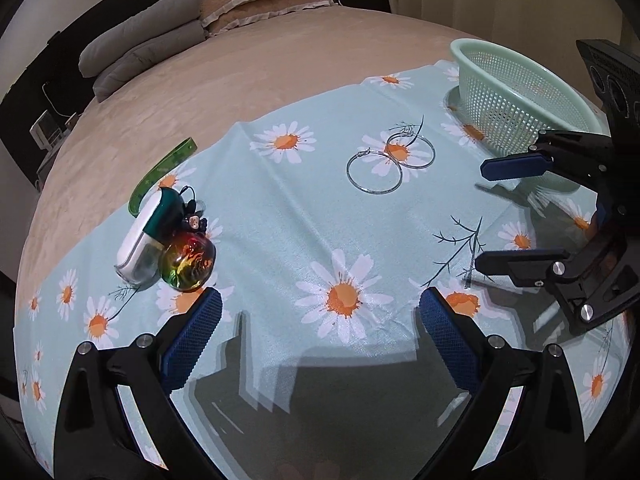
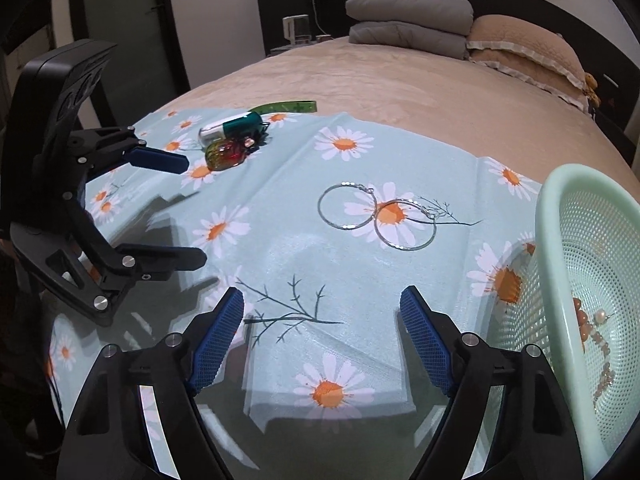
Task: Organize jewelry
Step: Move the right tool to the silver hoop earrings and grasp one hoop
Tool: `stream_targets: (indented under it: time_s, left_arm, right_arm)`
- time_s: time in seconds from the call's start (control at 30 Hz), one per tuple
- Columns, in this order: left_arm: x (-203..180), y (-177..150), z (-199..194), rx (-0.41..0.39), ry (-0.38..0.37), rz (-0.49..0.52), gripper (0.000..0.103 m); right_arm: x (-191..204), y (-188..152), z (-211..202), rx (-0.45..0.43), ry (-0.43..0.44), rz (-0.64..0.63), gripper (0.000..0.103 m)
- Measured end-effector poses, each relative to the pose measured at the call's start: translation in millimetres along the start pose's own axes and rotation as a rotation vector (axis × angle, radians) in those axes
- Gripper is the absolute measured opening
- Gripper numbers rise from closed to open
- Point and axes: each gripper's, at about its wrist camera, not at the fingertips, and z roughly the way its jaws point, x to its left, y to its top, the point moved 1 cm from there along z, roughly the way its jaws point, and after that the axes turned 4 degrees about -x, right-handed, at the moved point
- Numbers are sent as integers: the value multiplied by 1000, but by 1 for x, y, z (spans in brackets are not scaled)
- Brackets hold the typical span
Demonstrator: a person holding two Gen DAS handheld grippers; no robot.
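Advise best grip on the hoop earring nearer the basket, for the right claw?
Pinch the thin wire rim of the nearer hoop on its free near arc, coming from above with the right claw. It lies flat on the cloth, and its far-left side seems to touch the other hoop, so avoid that side.

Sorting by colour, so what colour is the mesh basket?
Pale mint green; the basket shows best in the right wrist view.

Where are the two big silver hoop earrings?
The hoop earrings lie side by side mid-cloth on the daisy cloth, left of the green basket, ahead of both grippers.
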Motion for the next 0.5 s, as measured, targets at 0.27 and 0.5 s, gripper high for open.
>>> stream_targets:
  time_s: [0.27,0.5]
  left_arm:
    - [-14,15,21,-27,-45,59,97]
    - [-38,34,49,-13,-76,121,97]
  right_arm:
    - [-38,9,14,-3,-31,125,73]
    - [-63,20,25,3,-94,198,72]
